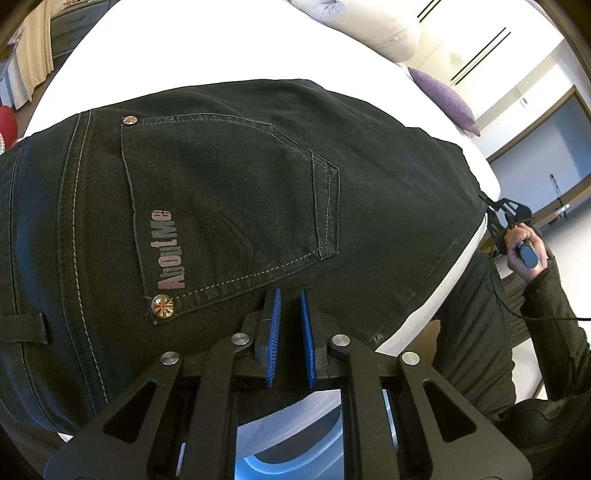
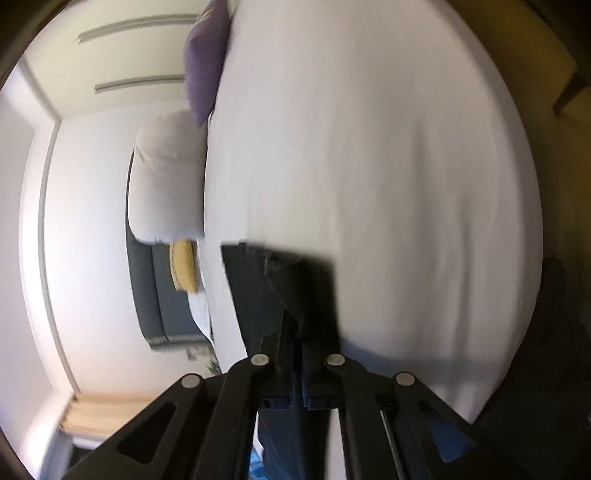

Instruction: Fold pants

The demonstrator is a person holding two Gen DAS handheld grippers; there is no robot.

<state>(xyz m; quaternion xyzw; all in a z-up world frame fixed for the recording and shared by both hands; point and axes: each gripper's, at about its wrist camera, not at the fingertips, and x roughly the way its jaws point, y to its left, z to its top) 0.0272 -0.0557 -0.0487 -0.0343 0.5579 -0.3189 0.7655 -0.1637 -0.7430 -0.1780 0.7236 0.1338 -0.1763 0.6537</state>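
A white bed (image 1: 221, 44) fills both views and carries everything. Across it lie the black pants (image 1: 229, 192), seat side up, spread flat from the near edge toward the middle of the mattress. Their back pocket (image 1: 236, 206) faces the left wrist camera, closed and flat, with pink lettering along one side and a metal rivet at two of its corners; whether anything is inside it cannot be told. At the head of the bed sit a white pillow (image 1: 369, 26) and a purple cushion (image 1: 447, 99), well apart from the pants.

The left gripper (image 1: 290, 299) hovers low over the fabric just below the pocket, its blue-padded jaws nearly together with nothing visibly between them. The right gripper (image 2: 299, 332), held in a person's hand (image 1: 524, 247) at the far end of the pants, has its jaws clenched on a fold of the black cloth, which drapes away from them over the bed; that view is blurred.
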